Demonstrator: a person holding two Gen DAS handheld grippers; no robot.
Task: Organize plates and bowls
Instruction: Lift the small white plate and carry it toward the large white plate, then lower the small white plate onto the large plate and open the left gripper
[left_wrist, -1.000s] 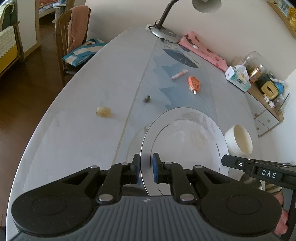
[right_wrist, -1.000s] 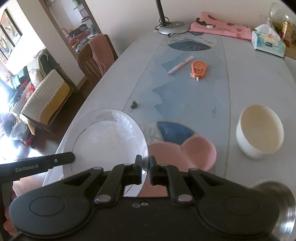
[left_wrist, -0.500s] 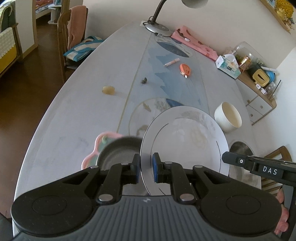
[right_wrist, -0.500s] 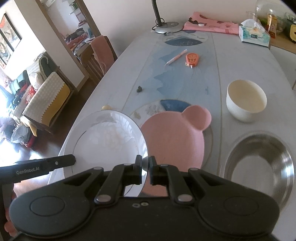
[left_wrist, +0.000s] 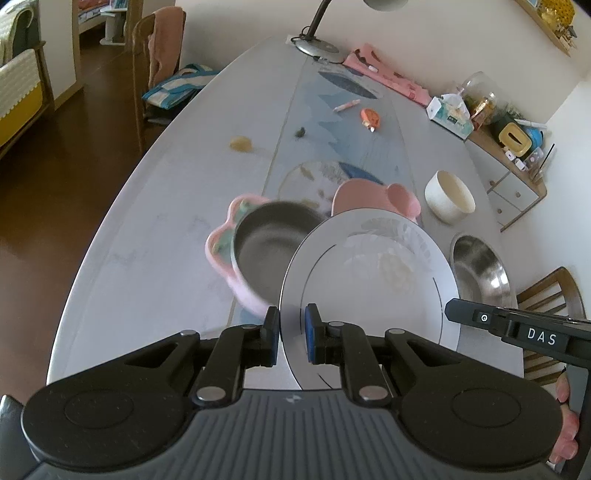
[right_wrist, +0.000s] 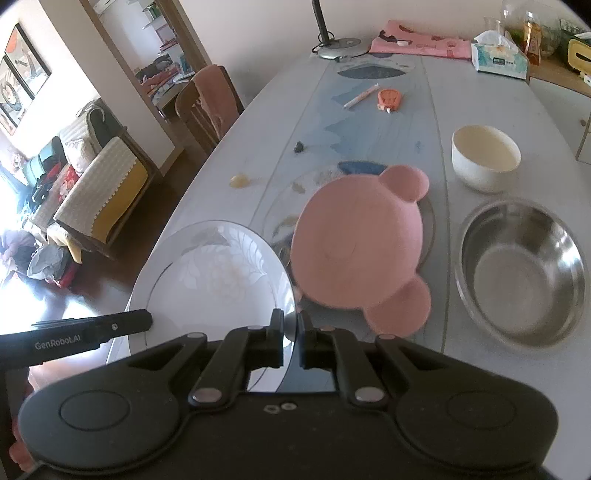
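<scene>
Both grippers, left (left_wrist: 291, 334) and right (right_wrist: 291, 341), jaws clamped on white plate (left_wrist: 373, 269), held above surface (left_wrist: 159, 236). Unsorted yet: pink plate (right_wrist: 358, 240), steel bowl (right_wrist: 524, 269), cream bowl (right_wrist: 485, 157).

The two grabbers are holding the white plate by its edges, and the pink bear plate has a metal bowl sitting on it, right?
Not quite. The pink bear plate is bare in the right wrist view. The metal bowl stands beside it on the table. Both grippers, left and right, do hold the white plate by its edges.
</scene>
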